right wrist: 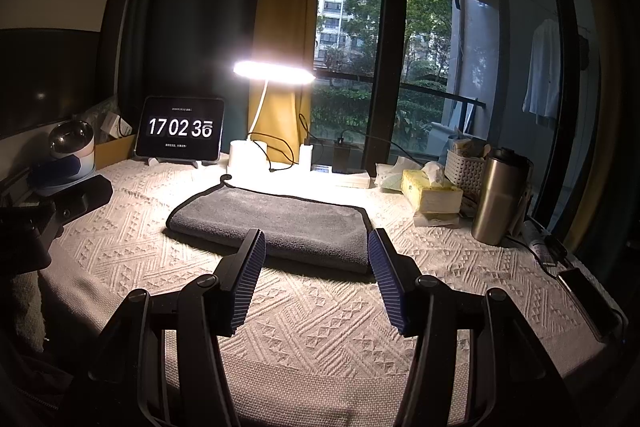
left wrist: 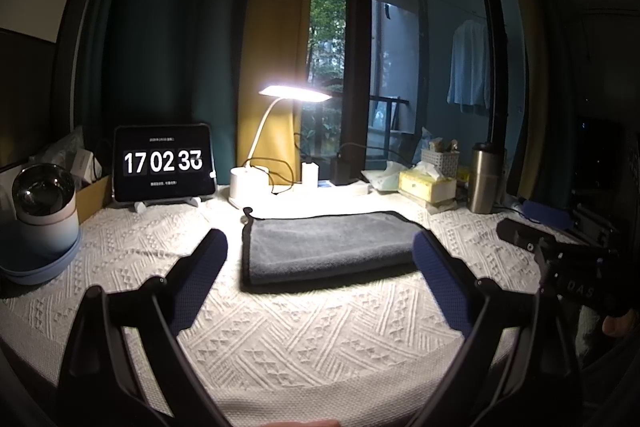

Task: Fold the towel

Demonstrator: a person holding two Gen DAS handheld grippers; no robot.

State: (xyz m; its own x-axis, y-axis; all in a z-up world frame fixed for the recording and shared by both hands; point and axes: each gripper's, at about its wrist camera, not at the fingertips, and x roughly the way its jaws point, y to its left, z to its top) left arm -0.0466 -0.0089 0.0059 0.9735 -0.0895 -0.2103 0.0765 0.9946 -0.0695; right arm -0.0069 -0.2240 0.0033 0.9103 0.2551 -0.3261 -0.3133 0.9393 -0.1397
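Grey towel (left wrist: 326, 247) lies folded flat on the worktop (left wrist: 320, 339), on a white patterned cloth, roughly centred under the lit desk lamp (left wrist: 294, 93). Black piping runs along its edges; a small hanging loop sticks out at its far left corner.

Left tool (left wrist: 320, 247): jaws spread wide, grasping nothing, blue pads visible on both fingers. It hovers on the near side of the towel, not touching it as far as the left wrist view shows.

Right tool (right wrist: 316, 245): jaws also released, nothing between them. Fingertips sit just before the towel's near edge; contact cannot be told from the right wrist view.

Behind the towel: tablet (left wrist: 164, 163) on a stand showing a clock, 17 02 and seconds mid-flip. Lamp base beside it. To the right, a yellow tissue box (right wrist: 430, 193), a white basket and a steel tumbler (right wrist: 498, 197). Phone (right wrist: 586, 301) at the worktop's right edge.
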